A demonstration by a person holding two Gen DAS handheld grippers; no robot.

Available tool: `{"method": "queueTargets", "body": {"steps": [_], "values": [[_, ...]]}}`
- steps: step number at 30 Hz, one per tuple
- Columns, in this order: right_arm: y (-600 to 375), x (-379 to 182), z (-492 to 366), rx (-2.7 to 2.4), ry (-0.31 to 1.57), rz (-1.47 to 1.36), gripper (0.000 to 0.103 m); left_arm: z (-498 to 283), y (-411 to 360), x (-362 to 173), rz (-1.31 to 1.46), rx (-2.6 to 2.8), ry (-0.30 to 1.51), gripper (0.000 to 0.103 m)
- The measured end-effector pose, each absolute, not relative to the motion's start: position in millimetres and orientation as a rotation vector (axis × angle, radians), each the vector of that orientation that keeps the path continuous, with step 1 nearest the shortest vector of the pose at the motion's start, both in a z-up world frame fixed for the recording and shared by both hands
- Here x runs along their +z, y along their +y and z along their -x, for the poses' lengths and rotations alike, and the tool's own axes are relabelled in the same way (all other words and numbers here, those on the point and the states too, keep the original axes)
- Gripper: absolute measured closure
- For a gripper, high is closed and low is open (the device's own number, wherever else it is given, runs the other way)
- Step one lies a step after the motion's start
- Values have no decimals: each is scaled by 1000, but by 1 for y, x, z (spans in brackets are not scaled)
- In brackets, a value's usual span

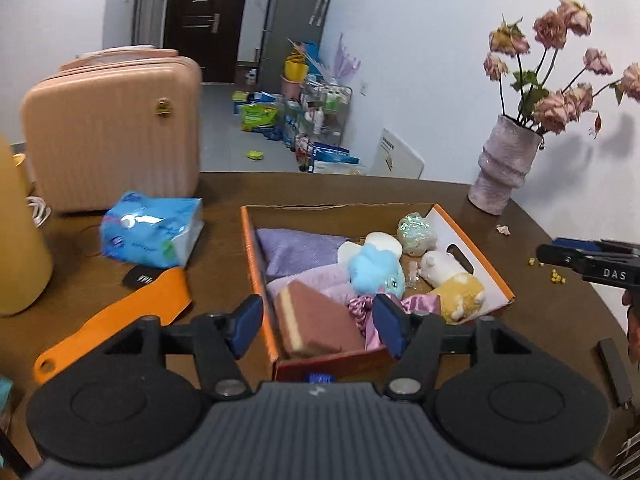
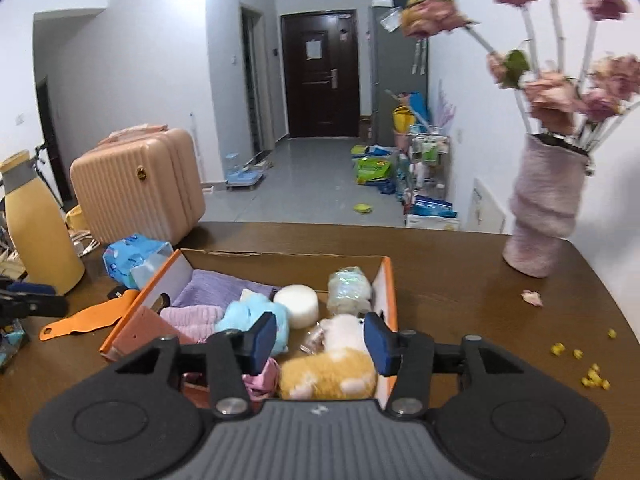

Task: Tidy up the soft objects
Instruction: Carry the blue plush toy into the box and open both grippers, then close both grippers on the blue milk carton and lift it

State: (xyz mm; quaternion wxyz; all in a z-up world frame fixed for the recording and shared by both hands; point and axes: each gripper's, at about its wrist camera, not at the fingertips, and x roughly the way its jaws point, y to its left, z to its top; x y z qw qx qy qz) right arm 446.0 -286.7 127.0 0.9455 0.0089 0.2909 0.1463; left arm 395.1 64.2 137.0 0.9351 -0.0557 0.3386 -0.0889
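now we hover both grippers over the orange cardboard box (image 1: 496,276), already packed with soft things: purple towel (image 1: 300,254), blue plush (image 1: 376,270), yellow plush (image 2: 328,372), sponge (image 1: 316,320). left gripper (image 1: 318,322) and right gripper (image 2: 320,344) stand open, holding nothing. we judge packing nearly done; next, the tissue pack (image 1: 150,230) at ten o'clock needs a gentle pinch.

Each gripper, the left gripper (image 1: 318,324) and the right gripper (image 2: 320,344), has black arms, blue pads, silver screws and a ribbed grey body.
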Motion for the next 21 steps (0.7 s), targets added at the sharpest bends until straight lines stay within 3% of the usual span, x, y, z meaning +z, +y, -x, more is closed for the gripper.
{"method": "queueTargets", "body": {"steps": [8, 14, 21], "values": [[-286, 145, -389, 321, 516, -18, 48, -339, 57, 151, 72, -149, 596, 33], [-271, 117, -328, 369, 435, 4, 42, -271, 45, 111, -47, -60, 495, 32], [-261, 63, -245, 421, 380, -28, 37, -202, 45, 52, 73, -111, 520, 27]]}}
